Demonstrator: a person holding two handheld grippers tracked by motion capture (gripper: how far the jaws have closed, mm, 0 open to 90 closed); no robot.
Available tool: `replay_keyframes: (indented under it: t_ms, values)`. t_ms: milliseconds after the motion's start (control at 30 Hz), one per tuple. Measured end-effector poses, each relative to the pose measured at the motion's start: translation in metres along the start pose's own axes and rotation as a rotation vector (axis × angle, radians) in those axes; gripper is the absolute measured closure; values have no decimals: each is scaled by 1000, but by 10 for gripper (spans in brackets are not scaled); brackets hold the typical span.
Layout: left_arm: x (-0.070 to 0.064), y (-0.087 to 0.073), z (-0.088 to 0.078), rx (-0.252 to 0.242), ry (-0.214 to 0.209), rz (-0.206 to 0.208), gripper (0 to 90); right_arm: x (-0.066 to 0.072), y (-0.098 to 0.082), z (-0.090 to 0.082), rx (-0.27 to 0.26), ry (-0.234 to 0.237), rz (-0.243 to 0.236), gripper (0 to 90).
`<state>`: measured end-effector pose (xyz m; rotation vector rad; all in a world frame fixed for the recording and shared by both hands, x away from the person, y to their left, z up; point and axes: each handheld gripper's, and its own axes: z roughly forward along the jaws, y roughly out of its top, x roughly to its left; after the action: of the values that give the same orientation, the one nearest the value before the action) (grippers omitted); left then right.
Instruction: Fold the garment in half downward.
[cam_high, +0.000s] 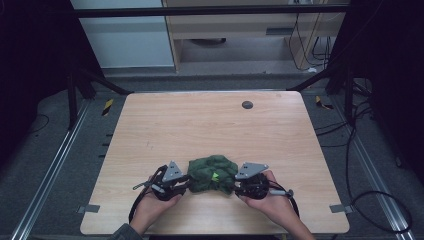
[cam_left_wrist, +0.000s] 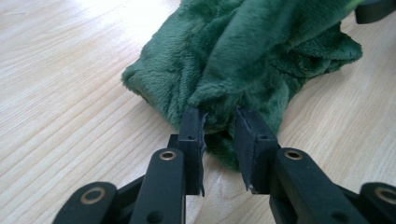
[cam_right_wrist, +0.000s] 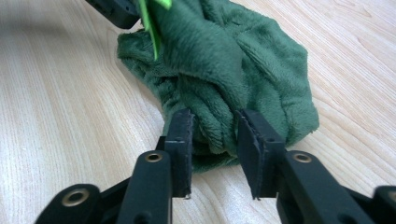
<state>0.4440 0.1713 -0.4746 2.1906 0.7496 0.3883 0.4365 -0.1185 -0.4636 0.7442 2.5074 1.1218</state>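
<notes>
Green plush fleece cloth (cam_high: 213, 173), crumpled, lies near the pale wooden bench's (cam_high: 200, 125) near edge; left gripper (cam_left_wrist: 219, 128) pinches a fold, right gripper (cam_right_wrist: 212, 130) straddles another, jaws narrow

Wooden table (cam_high: 200, 125) bears 1 dark disc (cam_high: 247, 105), perhaps a grommet.

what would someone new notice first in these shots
The eye lands on the crumpled dark green plush cloth bunched up near the front edge of the pale wooden table, with a bright green tag on it. A black two-jaw gripper flanks it on each side, the left gripper and the right gripper, each with a fold of the fleece between its jaws. Farther back, a small dark round disc sits alone on the tabletop.
</notes>
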Motion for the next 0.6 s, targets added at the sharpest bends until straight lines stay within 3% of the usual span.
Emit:
replay_keyframes:
  t_ms: [600]
  values:
    - [1,-1,-7,-23,16,-8,715,0,-1,-3,7,-11,25,494]
